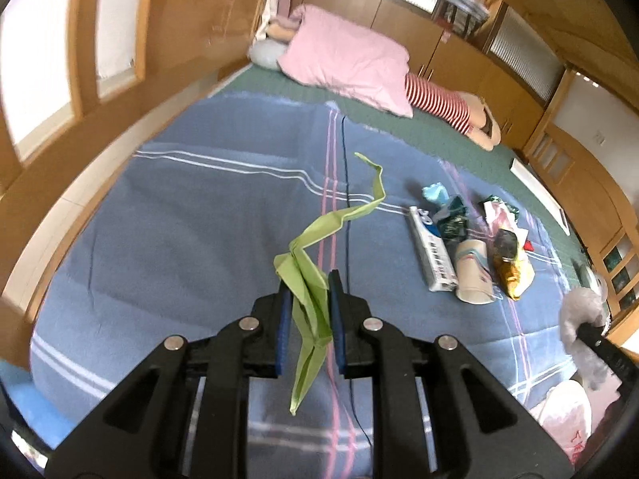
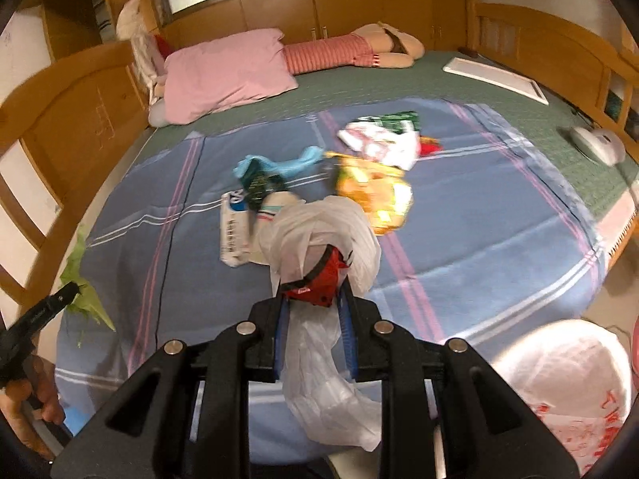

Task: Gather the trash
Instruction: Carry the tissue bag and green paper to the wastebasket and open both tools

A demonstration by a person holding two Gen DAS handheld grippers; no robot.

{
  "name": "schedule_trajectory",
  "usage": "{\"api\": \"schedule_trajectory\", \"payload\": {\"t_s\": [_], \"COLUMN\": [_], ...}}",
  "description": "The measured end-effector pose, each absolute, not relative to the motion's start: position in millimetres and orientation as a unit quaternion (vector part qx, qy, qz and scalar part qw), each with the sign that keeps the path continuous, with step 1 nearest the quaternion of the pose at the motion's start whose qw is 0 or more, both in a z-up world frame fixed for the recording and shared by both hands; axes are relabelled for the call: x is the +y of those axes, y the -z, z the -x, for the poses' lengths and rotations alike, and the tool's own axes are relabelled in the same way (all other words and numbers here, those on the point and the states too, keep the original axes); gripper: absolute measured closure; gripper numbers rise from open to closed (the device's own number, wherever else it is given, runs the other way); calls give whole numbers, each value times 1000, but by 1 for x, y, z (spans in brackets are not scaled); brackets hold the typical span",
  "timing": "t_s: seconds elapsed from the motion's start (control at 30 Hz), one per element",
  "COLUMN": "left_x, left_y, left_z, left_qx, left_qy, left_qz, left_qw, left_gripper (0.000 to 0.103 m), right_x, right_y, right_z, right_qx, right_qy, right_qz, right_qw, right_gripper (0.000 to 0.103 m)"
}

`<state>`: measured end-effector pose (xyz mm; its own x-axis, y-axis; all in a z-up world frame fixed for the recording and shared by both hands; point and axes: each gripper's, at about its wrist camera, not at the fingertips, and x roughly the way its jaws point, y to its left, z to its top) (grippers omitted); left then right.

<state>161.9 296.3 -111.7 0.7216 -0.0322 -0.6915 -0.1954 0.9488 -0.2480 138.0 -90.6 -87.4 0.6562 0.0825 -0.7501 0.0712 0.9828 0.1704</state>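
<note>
Left gripper [image 1: 309, 299] clamps a crumpled green paper strip [image 1: 315, 263], right gripper [image 2: 313, 311] clamps a white plastic bag wad [image 2: 319, 231], while a wrapper pile [image 2: 371, 183] remains on the blue plaid blanket [image 2: 479, 231]

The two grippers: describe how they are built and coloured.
Both look alike. The left gripper and the right gripper have angular matte black plastic bodies with cut-out slots, round silver pins at the joints, and two flat fingers faced with ribbed blue pads. In the right wrist view the left gripper's black side carries small pale lettering, too blurred to read.
</note>
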Motion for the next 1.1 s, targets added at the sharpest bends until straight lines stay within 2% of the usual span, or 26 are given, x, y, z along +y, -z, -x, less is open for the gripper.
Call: {"api": "schedule_trajectory", "payload": {"t_s": [0.17,0.33,0.4,0.43,0.47,0.5,0.53,0.57,0.77,0.8,0.83,0.87,0.9,1.0,1.1], "left_x": [250,183,155,138,125,109,93,76,-6,-19,-30,-38,-44,-48,-31], "left_y": [106,100,99,98,99,100,102,105,129,133,136,139,141,146,153], "left_z": [-119,-103,-101,-100,-98,-96,-95,-93,-77,-73,-69,-67,-65,-67,-82], "left_qx": [356,377,385,390,394,400,408,418,457,460,462,463,463,457,448], "left_qy": [3,124,162,184,204,230,254,277,366,383,403,414,419,401,313], "left_qz": [178,180,174,168,164,162,160,157,112,111,111,109,105,91,72], "left_qw": [917,900,892,886,881,872,862,851,803,793,782,776,774,789,834], "left_gripper": [85,85,85,85,85,85,85,85,82,73,51,37,17,11,11], "right_x": [-156,-210,-226,-230,-235,-240,-244,-253,-333,-345,-354,-361,-366,-373,-374], "right_y": [91,110,132,141,152,157,158,153,105,99,94,91,90,98,108], "right_z": [-105,-58,-41,-36,-28,-21,-16,-11,11,16,19,15,14,11,10], "right_qx": [450,495,543,562,579,583,578,561,435,412,397,392,388,393,407], "right_qy": [5,35,37,35,31,34,42,59,142,157,170,175,180,185,179], "right_qz": [-79,-49,-39,-36,-32,-27,-25,-27,-196,-216,-226,-229,-233,-242,-247], "right_qw": [889,867,838,826,814,811,815,825,867,871,873,874,873,868,861], "right_gripper": [79,79,78,70,57,49,34,28,26,25,24,24,24,24,24]}}
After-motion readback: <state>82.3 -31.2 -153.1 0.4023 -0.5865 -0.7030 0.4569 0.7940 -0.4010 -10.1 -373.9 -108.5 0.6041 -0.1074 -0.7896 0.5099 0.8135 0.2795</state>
